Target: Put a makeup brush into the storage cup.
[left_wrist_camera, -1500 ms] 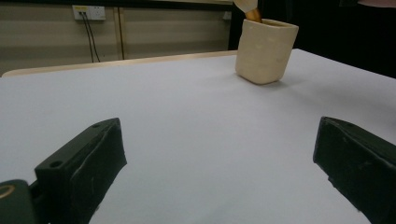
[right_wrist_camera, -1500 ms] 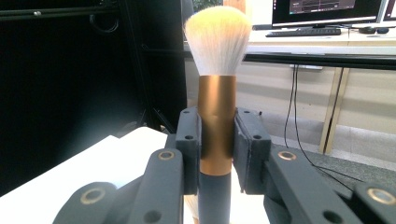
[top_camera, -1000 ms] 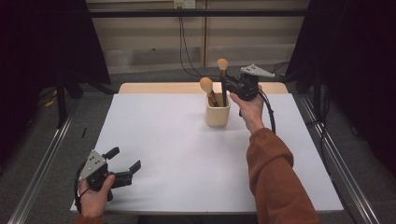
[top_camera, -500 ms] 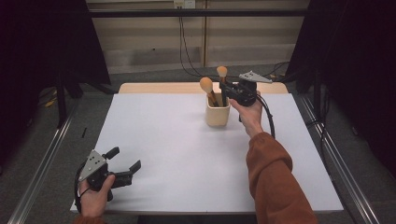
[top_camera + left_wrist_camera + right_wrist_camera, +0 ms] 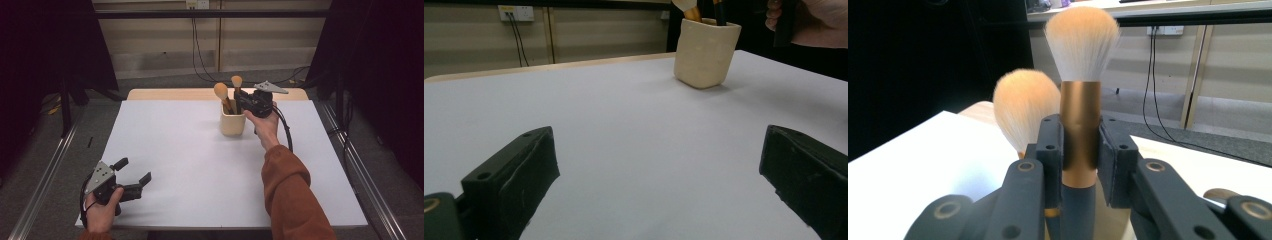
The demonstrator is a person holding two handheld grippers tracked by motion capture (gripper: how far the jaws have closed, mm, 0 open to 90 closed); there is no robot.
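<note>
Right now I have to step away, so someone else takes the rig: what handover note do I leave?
Right gripper: jaws shut on the upright makeup brush, over the cream cup.
Left gripper: jaws open, holding nothing, near the table's front left corner.
Done: another brush already stands in the cup.
Left: lower the held brush fully into the cup and release it.

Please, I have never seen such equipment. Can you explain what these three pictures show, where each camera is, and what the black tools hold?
A person works at a white table, holding a black two-jaw gripper in each hand. The high view looks down from above; the other two cameras ride on the grippers. The right gripper is shut on the copper collar of a makeup brush with cream bristles, upright over a cream cup. A second fluffy brush stands in the cup. The left gripper is open, holding nothing.
</note>
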